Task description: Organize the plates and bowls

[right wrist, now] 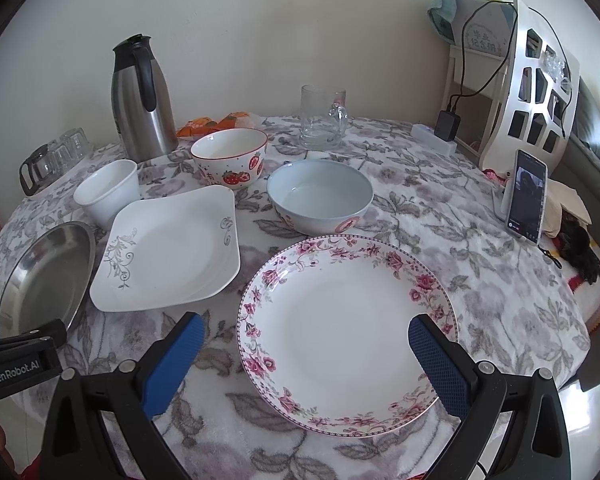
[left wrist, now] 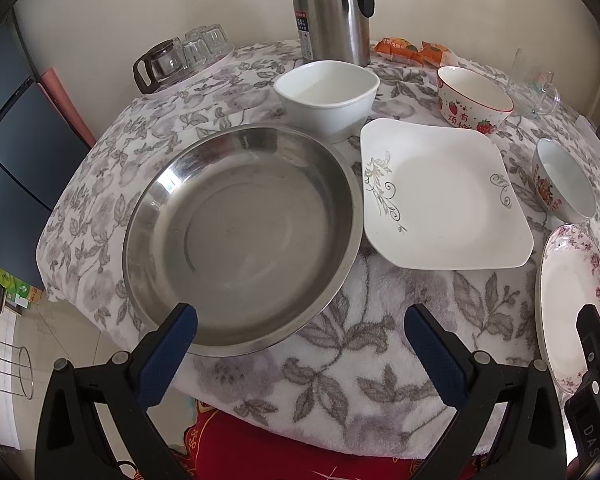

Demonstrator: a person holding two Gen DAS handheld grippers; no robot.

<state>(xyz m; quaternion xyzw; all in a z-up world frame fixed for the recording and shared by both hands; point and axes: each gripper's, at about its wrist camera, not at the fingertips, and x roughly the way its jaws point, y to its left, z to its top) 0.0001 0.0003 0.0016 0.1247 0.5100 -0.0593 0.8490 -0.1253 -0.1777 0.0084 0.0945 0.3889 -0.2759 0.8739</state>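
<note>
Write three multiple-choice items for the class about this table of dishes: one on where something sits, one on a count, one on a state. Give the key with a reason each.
1. What lies directly left of the square white plate with grey scrollwork?
A. the round stainless steel pan
B. the clear glass mug
C. the upright phone

2. How many bowls stand on the floral tablecloth?
A. one
B. two
C. three

3. How is the right gripper?
A. shut on the round pink-flowered plate
B. open, holding nothing
C. shut on a bowl

Key: 1 A, the pan's rim sits beside the plate's left edge. 2 C, a plain white bowl, a strawberry-print bowl and a pale blue bowl. 3 B, its blue fingers stand wide apart above the flowered plate.
</note>
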